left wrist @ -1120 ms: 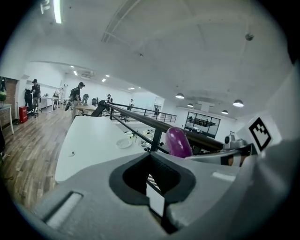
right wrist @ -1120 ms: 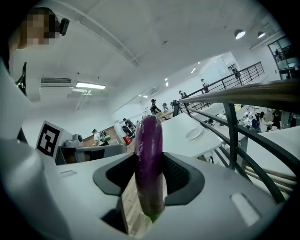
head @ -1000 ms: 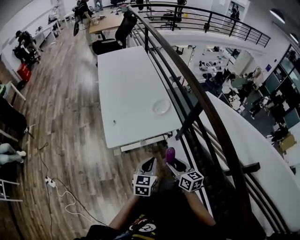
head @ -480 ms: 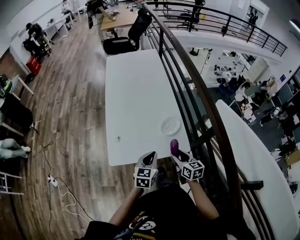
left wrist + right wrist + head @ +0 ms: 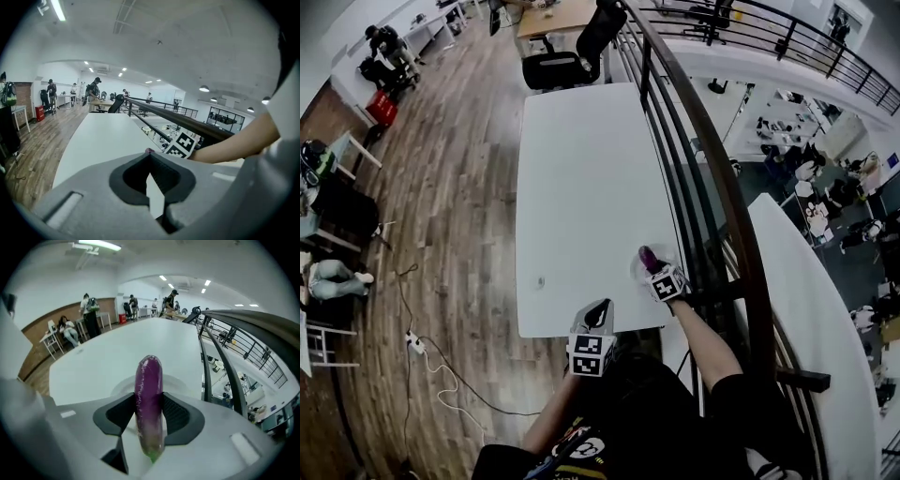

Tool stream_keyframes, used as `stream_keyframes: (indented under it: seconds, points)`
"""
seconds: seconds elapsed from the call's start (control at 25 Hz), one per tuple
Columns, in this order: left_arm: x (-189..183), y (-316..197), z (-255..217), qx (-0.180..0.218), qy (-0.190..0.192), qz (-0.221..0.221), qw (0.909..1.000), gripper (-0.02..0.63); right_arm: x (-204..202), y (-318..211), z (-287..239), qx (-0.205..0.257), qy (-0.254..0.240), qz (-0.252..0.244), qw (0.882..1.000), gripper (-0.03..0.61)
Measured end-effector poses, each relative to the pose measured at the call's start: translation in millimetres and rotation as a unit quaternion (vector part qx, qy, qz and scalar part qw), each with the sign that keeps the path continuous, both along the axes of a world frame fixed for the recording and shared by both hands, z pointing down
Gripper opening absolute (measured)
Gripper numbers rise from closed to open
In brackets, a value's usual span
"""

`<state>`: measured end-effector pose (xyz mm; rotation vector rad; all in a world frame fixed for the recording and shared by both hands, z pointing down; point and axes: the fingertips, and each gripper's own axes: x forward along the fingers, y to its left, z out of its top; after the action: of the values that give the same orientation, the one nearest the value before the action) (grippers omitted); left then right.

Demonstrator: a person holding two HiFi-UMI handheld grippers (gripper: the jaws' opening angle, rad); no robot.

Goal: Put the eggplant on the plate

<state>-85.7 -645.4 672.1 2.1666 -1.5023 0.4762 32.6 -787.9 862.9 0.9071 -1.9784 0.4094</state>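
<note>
A purple eggplant (image 5: pixel 149 394) stands lengthwise between the pads of my right gripper (image 5: pixel 149 398), which is shut on it. In the head view that gripper (image 5: pixel 652 266) reaches over the table's near right corner, holding the eggplant (image 5: pixel 645 255) just above a clear plate (image 5: pixel 635 270). In the right gripper view the plate's rim (image 5: pixel 118 384) shows under and around the eggplant. My left gripper (image 5: pixel 600 312) hangs at the table's front edge, apart from the plate. Its jaws (image 5: pixel 149 153) meet at the tips with nothing between them.
The white table (image 5: pixel 581 187) runs away from me, with a small round mark (image 5: pixel 540 281) near its front left. A dark railing (image 5: pixel 712 187) runs along its right side over a drop. An office chair (image 5: pixel 581 47) stands at the far end; a cable (image 5: pixel 441 375) lies on the wooden floor.
My right gripper has swung forward and down with the eggplant, from in front of the table to over the plate. The left gripper has come up to the table's front edge.
</note>
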Motion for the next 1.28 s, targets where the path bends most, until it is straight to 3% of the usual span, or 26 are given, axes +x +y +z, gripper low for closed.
stream_keyframes:
  seconds: [0.12,0.24,0.32,0.48,0.56,0.68,0.76,0.8,1.04,1.28]
  points:
    - [-13.7,-3.1,9.1,-0.010,-0.006,0.005,0.9999,0.005,-4.5,-13.7,21.5,-0.010,0.047,-0.008,0.999,0.190]
    - [-32.1,-11.7,10.9,-0.020,-0.002,0.004,0.9998,0.005,-12.2,-18.6,19.7,-0.010,0.049,-0.004,0.999,0.198]
    - [-41.7,-21.2,6.9,-0.016,0.001,0.007,0.9998,0.005,-15.5,-20.3,8.1,0.002,0.031,0.009,0.999,0.262]
    - [-49.5,-35.0,-0.2,0.000,0.011,0.023,0.9997,0.005,-7.0,1.8,-37.6,0.049,-0.041,0.075,0.995,0.275]
    - [-49.8,-37.8,-6.6,0.015,0.012,0.028,0.9994,0.005,1.1,28.5,-70.7,0.080,-0.101,0.124,0.984,0.267]
    - [-43.6,-39.5,-16.1,0.039,0.010,0.034,0.9986,0.005,20.3,77.6,-127.4,0.132,-0.190,0.214,0.949,0.205]
    - [-36.6,-38.3,-19.6,0.050,0.011,0.040,0.9979,0.005,30.9,107.9,-156.5,0.162,-0.234,0.261,0.923,0.067]
    - [-32.4,-37.7,-20.8,0.056,0.013,0.044,0.9974,0.005,33.2,118.4,-165.7,0.172,-0.245,0.268,0.916,0.011]
    - [-12.8,-39.2,-31.1,0.070,0.011,0.084,0.9940,0.005,36.1,118.0,-185.6,0.181,-0.241,0.261,0.917,0.002]
    - [-6.6,-28.9,-34.2,0.069,0.017,0.091,0.9933,0.005,20.6,128.6,-203.1,0.185,-0.251,0.242,0.919,0.002]
